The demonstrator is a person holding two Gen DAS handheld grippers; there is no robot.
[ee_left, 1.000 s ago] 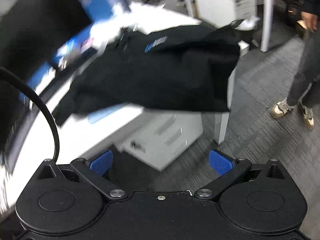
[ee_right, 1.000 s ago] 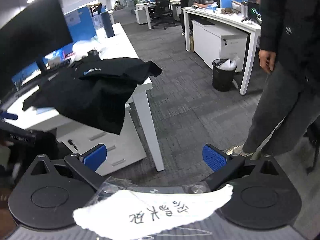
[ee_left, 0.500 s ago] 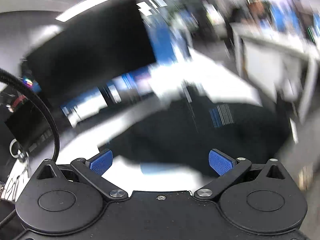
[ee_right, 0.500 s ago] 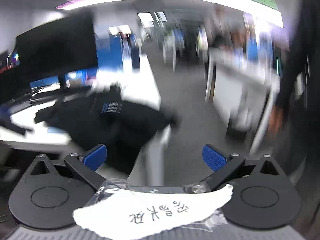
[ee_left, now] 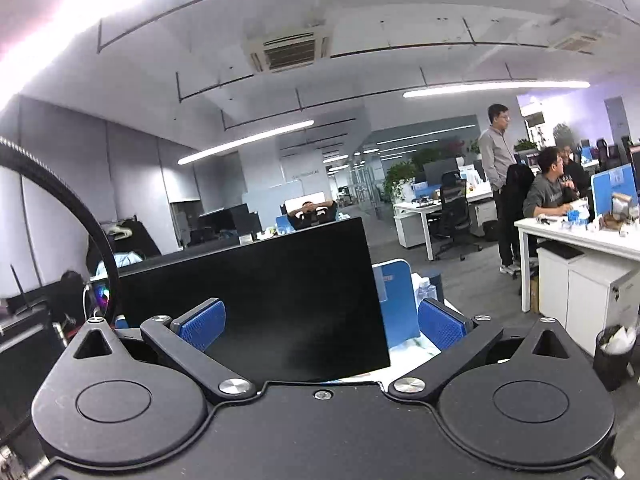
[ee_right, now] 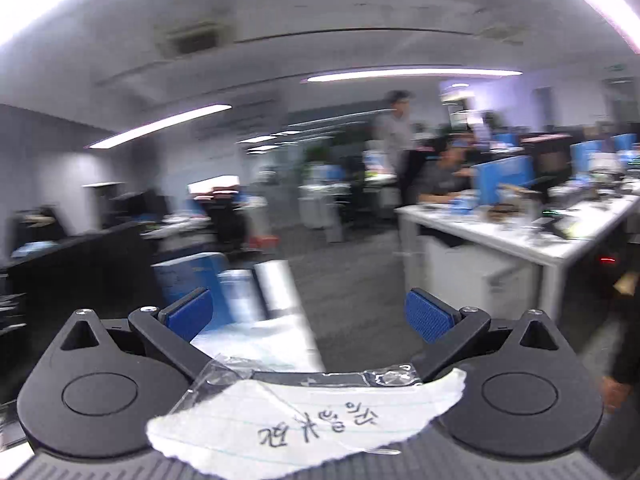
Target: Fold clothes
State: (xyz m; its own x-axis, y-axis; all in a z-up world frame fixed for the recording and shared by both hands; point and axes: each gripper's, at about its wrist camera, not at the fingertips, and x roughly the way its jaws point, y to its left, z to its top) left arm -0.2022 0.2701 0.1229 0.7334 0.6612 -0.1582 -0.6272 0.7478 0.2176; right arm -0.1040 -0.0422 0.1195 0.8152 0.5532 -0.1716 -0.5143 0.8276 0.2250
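No garment shows in either view at this moment. My left gripper (ee_left: 320, 322) is open, its blue pads wide apart with nothing between them, and it points up at a black monitor (ee_left: 256, 300) and the office ceiling. My right gripper (ee_right: 308, 314) is open too and holds nothing; its view is blurred. It looks over the end of a white desk (ee_right: 276, 340) with a grey cylinder (ee_right: 276, 288) standing on it.
A blue partition (ee_left: 394, 280) stands behind the monitor. A white desk (ee_left: 580, 240) with a drawer unit and a black waste bin (ee_left: 612, 352) is at the right. People sit and stand at desks farther back (ee_left: 496, 172). Grey carpet aisle (ee_right: 352, 292) runs between the desks.
Both grippers have swung sharply upward. The black garment on the desk, seen a second ago in both views, has dropped out of sight below the frames.
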